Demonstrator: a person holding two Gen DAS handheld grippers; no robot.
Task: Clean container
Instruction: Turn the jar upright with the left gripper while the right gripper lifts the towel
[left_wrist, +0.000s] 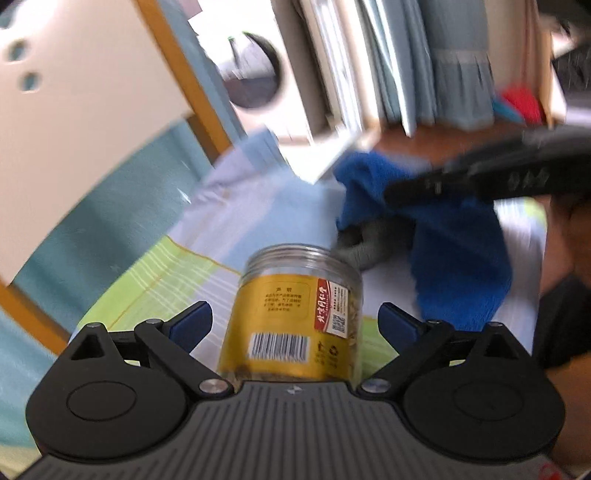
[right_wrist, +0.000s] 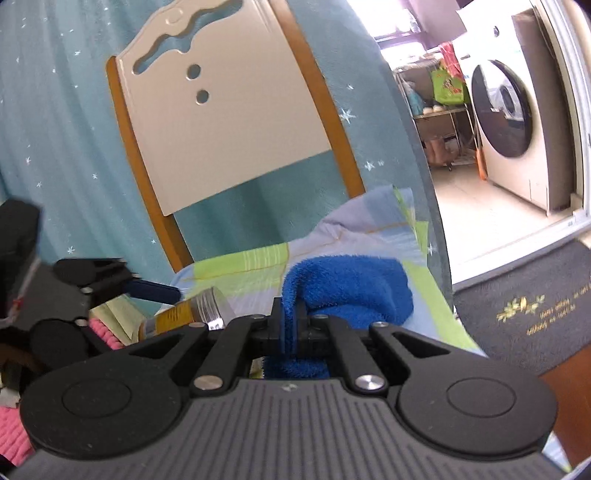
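The jar (left_wrist: 299, 314) sat right between the two blue-tipped fingers of the left hand-held gripper (left_wrist: 295, 319), a clear plastic container with a yellow label, a barcode and a threaded neck, and no lid on it. Its jaws stood wide, each pad well clear of the jar's sides, so nothing was gripped there. From the right wrist view the jar (right_wrist: 188, 314) lay tilted low at the left, mouth pointing toward the cloth.

Just beyond the jar's mouth hung the blue towel (left_wrist: 439, 236), bunched and drooping. The right hand-held gripper (right_wrist: 293, 325) had it: jaws pinched narrow on a fold of that towel (right_wrist: 347, 288), the rest heaped ahead of the fingers. In the left view that gripper (left_wrist: 391, 194) reached in from the right, blurred.

Under everything lay a surface covered by a checked cloth (left_wrist: 236, 221) in pale blue and lime green. Behind it stood a white chair back with orange edging (right_wrist: 221, 122), against a teal starry curtain (right_wrist: 55, 129). Off to the right, a washing machine (right_wrist: 506, 122) showed through a doorway.
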